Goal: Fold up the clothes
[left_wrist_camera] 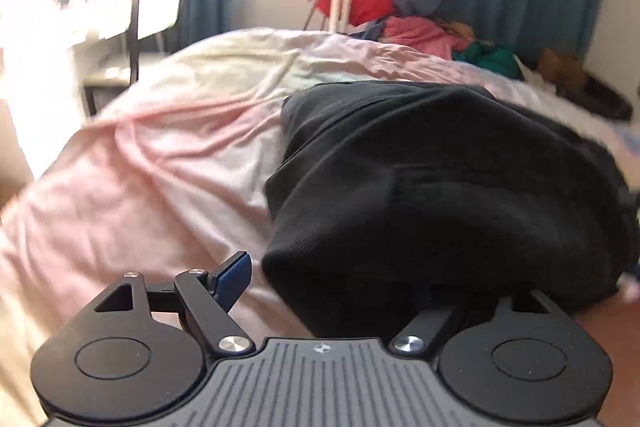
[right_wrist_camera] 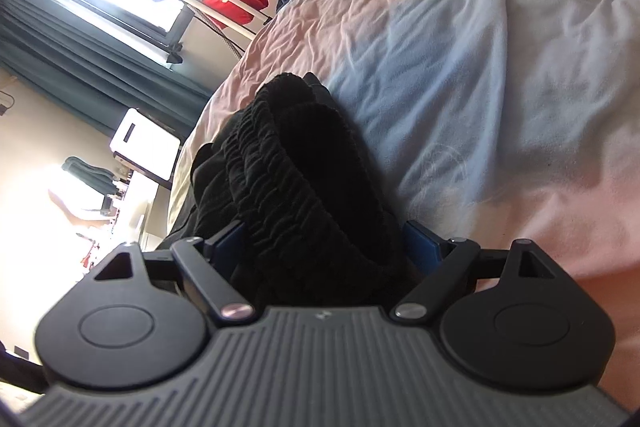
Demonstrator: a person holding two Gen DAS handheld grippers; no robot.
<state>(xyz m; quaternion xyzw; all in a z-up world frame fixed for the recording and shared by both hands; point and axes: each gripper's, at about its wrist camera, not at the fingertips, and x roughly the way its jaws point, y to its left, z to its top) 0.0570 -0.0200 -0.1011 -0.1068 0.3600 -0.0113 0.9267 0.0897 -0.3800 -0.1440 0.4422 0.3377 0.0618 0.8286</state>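
Black garment gathered on the bed, fold under way.
My right tool is clamped on the black garment at its elastic waistband; left tool half-buried in cloth (grip: cannot tell). Bundle lumpy on the bed; flattening and the other clothes remain.

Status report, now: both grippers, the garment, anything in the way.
Left gripper open, black garment draped over its right finger. Right gripper holds the garment's bunched elastic waistband between its pads. Pink bedsheet underneath. Clothes pile far off, not obstructing.
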